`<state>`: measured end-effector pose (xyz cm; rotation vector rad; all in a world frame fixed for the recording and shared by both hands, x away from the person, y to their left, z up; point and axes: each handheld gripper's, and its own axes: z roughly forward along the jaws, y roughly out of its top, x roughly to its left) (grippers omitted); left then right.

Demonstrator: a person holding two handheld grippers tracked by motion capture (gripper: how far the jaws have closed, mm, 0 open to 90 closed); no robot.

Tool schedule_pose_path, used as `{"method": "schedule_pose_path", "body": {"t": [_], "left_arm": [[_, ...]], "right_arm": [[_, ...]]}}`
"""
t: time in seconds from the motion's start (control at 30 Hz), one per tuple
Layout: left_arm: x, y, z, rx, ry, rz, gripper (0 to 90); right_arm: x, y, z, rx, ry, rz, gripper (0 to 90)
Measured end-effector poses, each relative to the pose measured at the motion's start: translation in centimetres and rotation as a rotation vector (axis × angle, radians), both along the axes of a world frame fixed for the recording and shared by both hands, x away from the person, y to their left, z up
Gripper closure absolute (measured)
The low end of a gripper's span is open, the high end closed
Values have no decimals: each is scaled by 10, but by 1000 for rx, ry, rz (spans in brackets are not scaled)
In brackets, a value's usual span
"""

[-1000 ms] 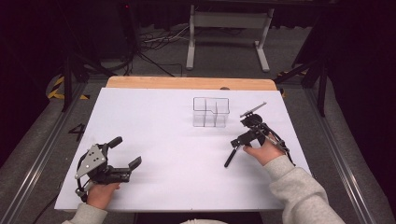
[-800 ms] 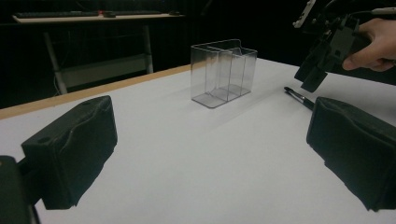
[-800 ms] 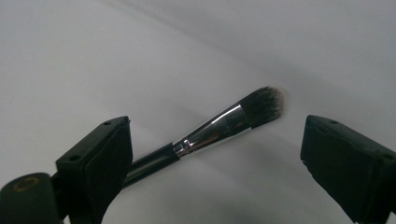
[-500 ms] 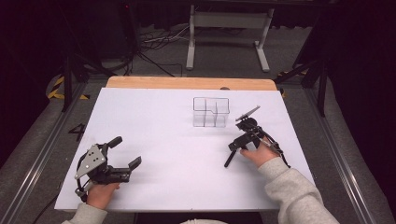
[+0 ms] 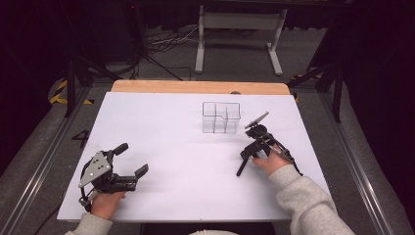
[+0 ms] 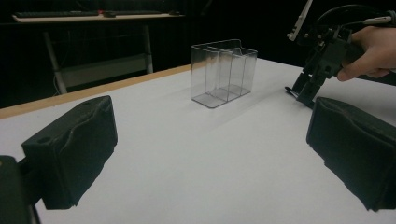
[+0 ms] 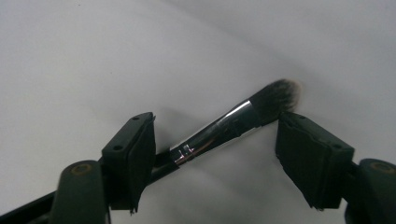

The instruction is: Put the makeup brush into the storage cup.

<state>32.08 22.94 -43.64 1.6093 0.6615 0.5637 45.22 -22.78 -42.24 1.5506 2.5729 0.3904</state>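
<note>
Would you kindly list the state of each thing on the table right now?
Brush: lying flat on the table, between the right gripper's jaws, not yet pinched.
Organiser: upright, empty.
Right gripper: open, jaws have just been closing around the brush.
Left gripper: open, nothing between its jaws.

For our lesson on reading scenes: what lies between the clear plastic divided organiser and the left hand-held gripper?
Nothing: in the high view, bare white table runs from the clear plastic divided organiser to the left hand-held gripper.
</note>
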Motion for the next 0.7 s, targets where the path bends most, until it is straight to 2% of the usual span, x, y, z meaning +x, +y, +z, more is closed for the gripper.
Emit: {"method": "schedule_pose_path", "body": {"t": [0.33, 0.5, 0.7], "left_arm": [[0, 0, 0, 4, 1, -3, 39], [0, -1, 0, 10, 1, -6, 39], [0, 0, 0, 4, 2, -3, 39]], "right_arm": [[-1, -1, 2, -40, -16, 20, 558], [-3, 1, 3, -44, -22, 49, 746], [-2, 1, 3, -49, -22, 62, 760]]}}
